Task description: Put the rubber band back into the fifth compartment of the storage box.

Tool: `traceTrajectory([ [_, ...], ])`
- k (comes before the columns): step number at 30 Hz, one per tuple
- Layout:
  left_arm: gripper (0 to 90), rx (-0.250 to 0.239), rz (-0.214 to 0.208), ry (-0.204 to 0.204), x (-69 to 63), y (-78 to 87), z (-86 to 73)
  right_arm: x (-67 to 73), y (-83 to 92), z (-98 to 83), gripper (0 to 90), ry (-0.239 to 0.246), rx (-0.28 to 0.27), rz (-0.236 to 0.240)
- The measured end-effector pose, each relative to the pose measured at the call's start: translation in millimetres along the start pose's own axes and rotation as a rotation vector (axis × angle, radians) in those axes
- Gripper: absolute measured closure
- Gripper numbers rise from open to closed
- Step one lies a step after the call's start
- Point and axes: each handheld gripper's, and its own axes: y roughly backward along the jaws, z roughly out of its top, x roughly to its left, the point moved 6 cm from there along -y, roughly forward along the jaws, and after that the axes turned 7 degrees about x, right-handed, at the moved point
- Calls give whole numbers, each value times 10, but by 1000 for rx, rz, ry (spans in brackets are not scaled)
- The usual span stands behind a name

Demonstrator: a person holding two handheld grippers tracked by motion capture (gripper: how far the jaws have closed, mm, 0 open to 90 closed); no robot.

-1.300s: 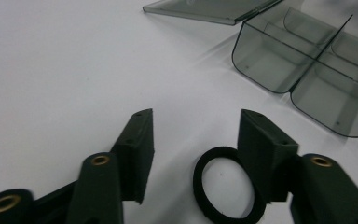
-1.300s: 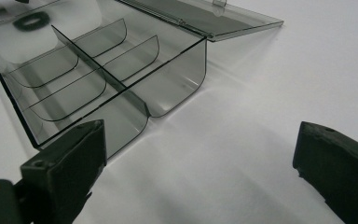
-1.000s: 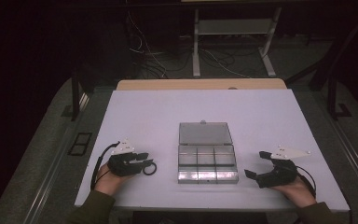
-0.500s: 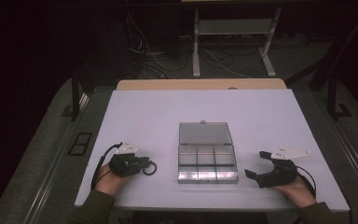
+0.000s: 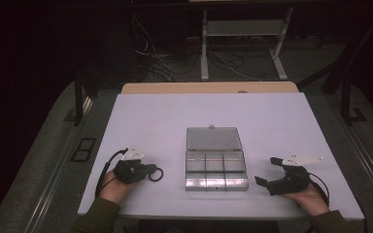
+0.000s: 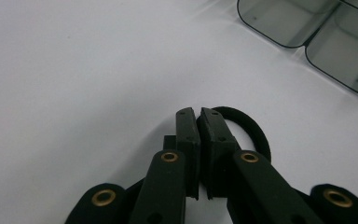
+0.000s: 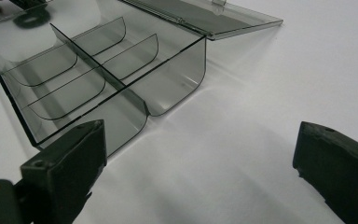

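Step in hand: picking up the black ring (image 5: 156, 174), a small band lying flat on the table left of the clear box (image 5: 216, 158), well apart from it.
Left gripper (image 5: 148, 171): its jaws have just been closing and now stand together; in the left gripper view the pads (image 6: 188, 135) meet with the near arc of the ring passing behind them, so it looks pinched on the ring, though the exact contact is hidden.
Right gripper (image 5: 268, 170): jaws wide, nothing between them, resting near the right side of the box.
Doing it well: I judge a slow, straight lift best, watching that the ring rises with the pads; if it stays flat, reopen and bite lower across the band.
Likely goal: one of the box's open compartments, all of which look empty; the lid lies folded back on the far side.
Risk: a thin, soft band may slip or twist out of a shallow pinch.
Surface: pale, matt table (image 5: 150, 121), bare apart from the box and ring.
Room: dark; beyond the far edge a wooden strip, loose cables on the floor and a metal stand (image 5: 243, 43).
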Motion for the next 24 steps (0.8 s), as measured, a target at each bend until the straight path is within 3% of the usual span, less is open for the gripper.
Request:
traceTrajectory([
  [9, 865, -13, -2, 9, -5, 41, 26, 0, 3, 0, 26, -1, 0, 0],
  [15, 865, -48, -10, 32, -8, 92, 60, 2, 4, -1, 26, 0, 0, 1],
  [24, 863, -85, -29, 33, -22, 151, 119, 2, -5, 0, 26, 1, -1, 0],
])
